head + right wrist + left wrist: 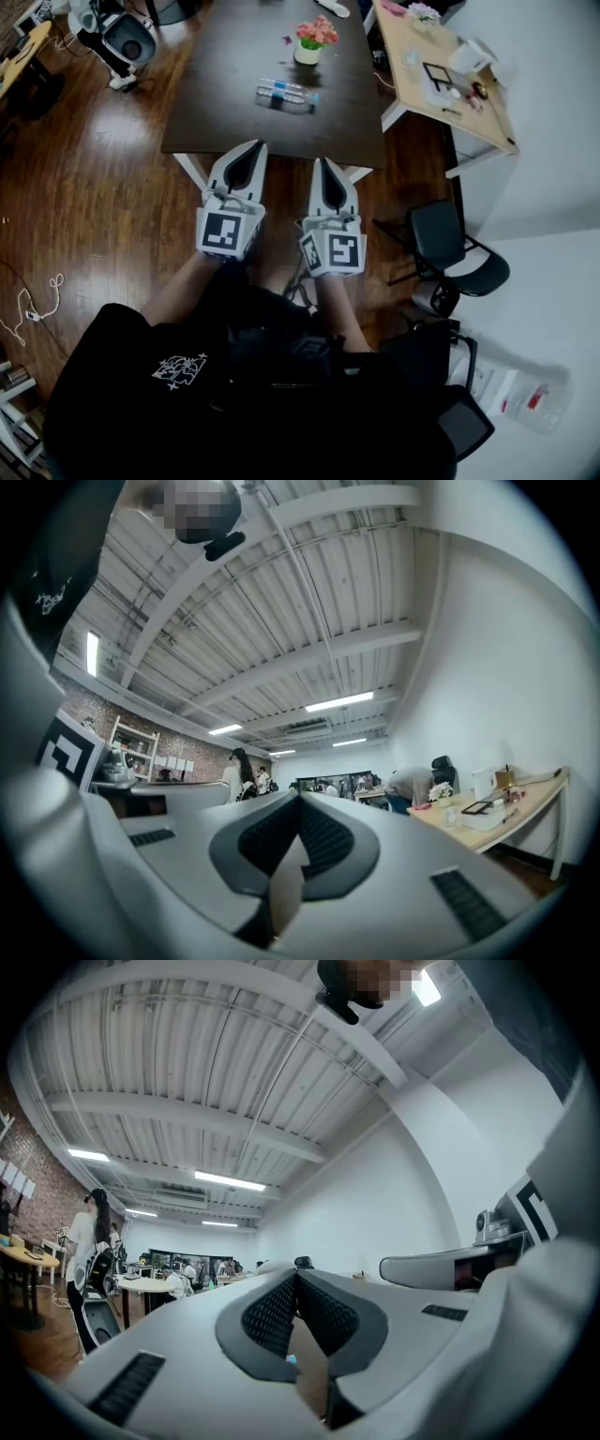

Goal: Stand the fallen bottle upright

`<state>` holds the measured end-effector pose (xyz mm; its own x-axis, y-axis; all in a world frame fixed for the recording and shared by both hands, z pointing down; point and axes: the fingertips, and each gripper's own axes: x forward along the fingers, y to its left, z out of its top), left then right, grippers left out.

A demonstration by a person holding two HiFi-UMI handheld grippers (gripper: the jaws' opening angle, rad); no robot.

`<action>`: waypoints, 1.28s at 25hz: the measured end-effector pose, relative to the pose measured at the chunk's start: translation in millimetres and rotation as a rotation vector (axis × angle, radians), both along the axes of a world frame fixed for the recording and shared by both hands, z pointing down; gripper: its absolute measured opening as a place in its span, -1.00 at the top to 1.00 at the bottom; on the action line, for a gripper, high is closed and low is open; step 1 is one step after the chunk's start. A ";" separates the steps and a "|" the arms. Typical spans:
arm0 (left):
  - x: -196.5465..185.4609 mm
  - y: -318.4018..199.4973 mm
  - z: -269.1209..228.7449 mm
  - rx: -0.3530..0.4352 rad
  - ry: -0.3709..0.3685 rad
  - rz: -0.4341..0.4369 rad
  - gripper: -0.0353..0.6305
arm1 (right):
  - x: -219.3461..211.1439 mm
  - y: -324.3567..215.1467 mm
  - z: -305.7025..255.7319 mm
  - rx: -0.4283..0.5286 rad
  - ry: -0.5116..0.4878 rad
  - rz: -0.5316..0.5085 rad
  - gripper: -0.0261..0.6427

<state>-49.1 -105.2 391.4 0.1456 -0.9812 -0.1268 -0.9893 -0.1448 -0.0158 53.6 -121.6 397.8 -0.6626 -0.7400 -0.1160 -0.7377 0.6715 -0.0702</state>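
The wooden floor (84,187) filled most of my head view, and on it stood the long dark table (225,122). To its right was a paler table (469,103) strewn with small items, and nearer me a black chair (448,246). I held both claws side by side just short of the dark table's near edge, pointed toward it. The left claw (249,148) was pressed together with nothing in it, and its own view showed the ribbed pads (272,1314) meeting at the tips. The right claw (322,165) was likewise closed and empty. Each carried a cube (228,232) with black square markers and no words. A pot of pink flowers (312,42) stood toward the table's far end. The bottle (286,92) lay on its side mid-table, near the flowers on my side of them and well apart from both claws. It was clear with a blue label — the print too small to read.
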 end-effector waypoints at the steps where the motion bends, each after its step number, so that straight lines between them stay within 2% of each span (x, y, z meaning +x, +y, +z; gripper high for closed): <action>1: -6.5 -12.2 -0.3 0.000 -0.004 0.006 0.90 | -6.5 -11.7 -0.2 -0.001 0.000 0.005 0.89; 8: -47.2 -101.3 -0.7 -0.018 -0.008 0.062 0.90 | -51.3 -93.9 -2.9 0.012 -0.008 0.026 0.89; 11: -59.7 -137.1 5.9 -0.040 -0.041 0.106 0.90 | -69.1 -125.9 -2.5 -0.009 -0.004 0.046 0.89; 15: -73.9 -183.4 36.6 -0.115 -0.107 0.179 0.90 | -88.0 -158.9 -7.1 -0.010 -0.006 0.072 0.89; 20: -64.3 -234.5 90.1 -0.212 -0.266 0.355 0.88 | -90.6 -183.7 -2.7 -0.027 -0.005 0.093 0.89; 23: -60.4 -268.3 121.8 -0.260 -0.422 0.405 0.88 | -83.8 -198.6 4.5 -0.039 0.008 0.101 0.89; 26: -47.1 -293.9 164.7 -0.340 -0.577 0.488 0.85 | -72.2 -210.0 11.5 -0.044 0.016 0.102 0.89; 29: -38.0 -317.2 207.3 -0.443 -0.713 0.566 0.58 | -62.9 -220.9 13.8 -0.057 0.009 0.108 0.89; 31: -33.9 -328.3 235.3 -0.547 -0.785 0.633 0.35 | -57.2 -226.3 16.4 -0.071 0.014 0.115 0.89; 32: -32.1 -332.9 249.9 -0.607 -0.821 0.673 0.14 | -54.4 -228.8 17.7 -0.073 0.017 0.119 0.89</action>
<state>-81.2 -438.0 641.3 0.4686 -0.5465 0.6941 -0.4419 -0.8253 -0.3515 -0.8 -350.4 415.5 -0.5708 -0.8196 -0.0485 -0.8134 0.5726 -0.1022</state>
